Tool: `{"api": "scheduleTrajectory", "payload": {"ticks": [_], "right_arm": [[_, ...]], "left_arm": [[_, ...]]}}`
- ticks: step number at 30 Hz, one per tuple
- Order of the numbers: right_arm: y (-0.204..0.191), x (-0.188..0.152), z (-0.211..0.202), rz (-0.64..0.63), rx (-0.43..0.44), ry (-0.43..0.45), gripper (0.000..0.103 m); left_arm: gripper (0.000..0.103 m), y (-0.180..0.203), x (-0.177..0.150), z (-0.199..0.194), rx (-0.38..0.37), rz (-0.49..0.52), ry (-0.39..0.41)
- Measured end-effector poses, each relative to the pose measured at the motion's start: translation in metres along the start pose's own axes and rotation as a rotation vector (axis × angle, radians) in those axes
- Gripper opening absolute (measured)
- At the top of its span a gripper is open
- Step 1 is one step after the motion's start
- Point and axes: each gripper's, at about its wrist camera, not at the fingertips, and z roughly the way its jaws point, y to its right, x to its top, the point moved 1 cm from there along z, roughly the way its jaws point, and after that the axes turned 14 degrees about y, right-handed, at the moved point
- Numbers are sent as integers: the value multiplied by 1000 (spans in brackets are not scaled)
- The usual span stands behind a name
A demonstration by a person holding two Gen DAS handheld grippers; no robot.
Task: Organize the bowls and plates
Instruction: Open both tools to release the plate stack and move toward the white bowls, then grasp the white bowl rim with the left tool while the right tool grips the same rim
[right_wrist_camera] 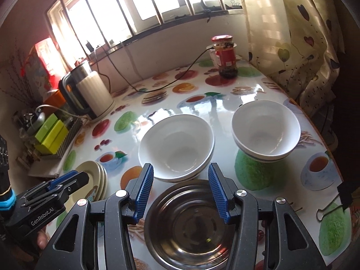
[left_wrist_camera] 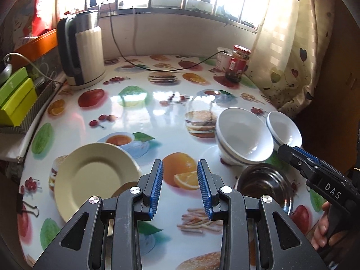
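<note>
So the right gripper [right_wrist_camera: 180, 187] is hanging wide open, holding nothing, with the steel bowl [right_wrist_camera: 189, 225] sitting directly under and between its fingers, white bowls [right_wrist_camera: 176, 148] just ahead. Left gripper [left_wrist_camera: 180, 186] is idling open too, plates [left_wrist_camera: 94, 177] lying off to its left, so right's nearer.

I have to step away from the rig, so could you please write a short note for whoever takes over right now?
Left hand-held gripper: open, holding nothing, above the table beside the cream plates.
Right hand-held gripper: open, holding nothing, over the steel bowl.
Plates: stacked at the table's left edge.
White bowls: two stacks standing apart, the left white bowls just beyond the steel bowl, the right white bowls near the curtain side.
Done: plates look stacked.
Left: probably gather the bowls together; the steel bowl sits alone.
</note>
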Motion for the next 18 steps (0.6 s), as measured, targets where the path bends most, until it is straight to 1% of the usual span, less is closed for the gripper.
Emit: {"api": "scheduleTrajectory", "payload": {"ticks": [8,13,18], "right_arm": [[20,7,5,-21,-51,8,51],[23,9,16,-50,-45,4,51],[26,10,31,-59,-32,-15,51]], "left_arm": [[33,13,7,26,-74,-43,-19],[33,22,12,44,-116,-56,-42],[33,29,16,60,-130,-66,-55]]}}
